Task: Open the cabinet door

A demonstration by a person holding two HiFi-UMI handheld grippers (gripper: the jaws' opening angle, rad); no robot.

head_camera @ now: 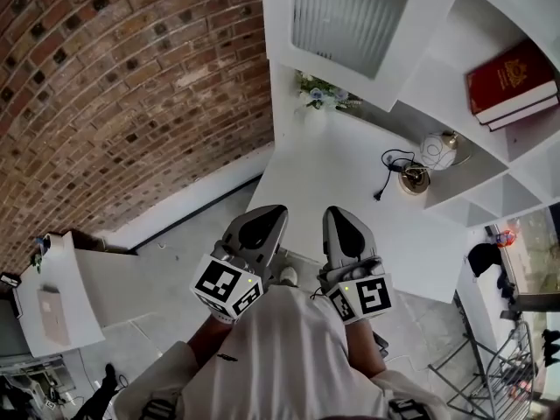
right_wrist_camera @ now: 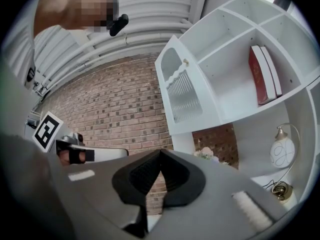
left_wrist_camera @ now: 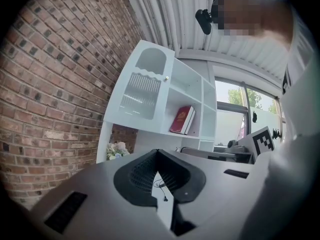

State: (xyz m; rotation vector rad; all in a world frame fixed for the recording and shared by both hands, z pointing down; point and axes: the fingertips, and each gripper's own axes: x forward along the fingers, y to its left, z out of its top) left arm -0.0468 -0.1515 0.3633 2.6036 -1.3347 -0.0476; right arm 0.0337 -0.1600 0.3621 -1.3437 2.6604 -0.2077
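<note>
The white cabinet door (head_camera: pixel 350 16) with a ribbed glass pane sits at the upper left of the white shelf unit. It also shows in the left gripper view (left_wrist_camera: pixel 144 86) and in the right gripper view (right_wrist_camera: pixel 182 94), with a small round knob (right_wrist_camera: pixel 185 62) on its right edge. It looks closed against the unit. My left gripper (head_camera: pixel 271 210) and right gripper (head_camera: pixel 337 210) are held side by side, pointing level at the unit and well short of it. The jaws of both meet at the tips with nothing between them, left gripper (left_wrist_camera: pixel 156 151) and right gripper (right_wrist_camera: pixel 160 151).
A white desk top (head_camera: pixel 332 173) runs under the door. It bears a small flower bunch (head_camera: pixel 319 93), a round lamp (head_camera: pixel 437 151) and a black cable (head_camera: pixel 385 186). Red books (head_camera: pixel 512 81) stand in the open shelf beside the door. A brick wall (head_camera: pixel 114 86) is at the left.
</note>
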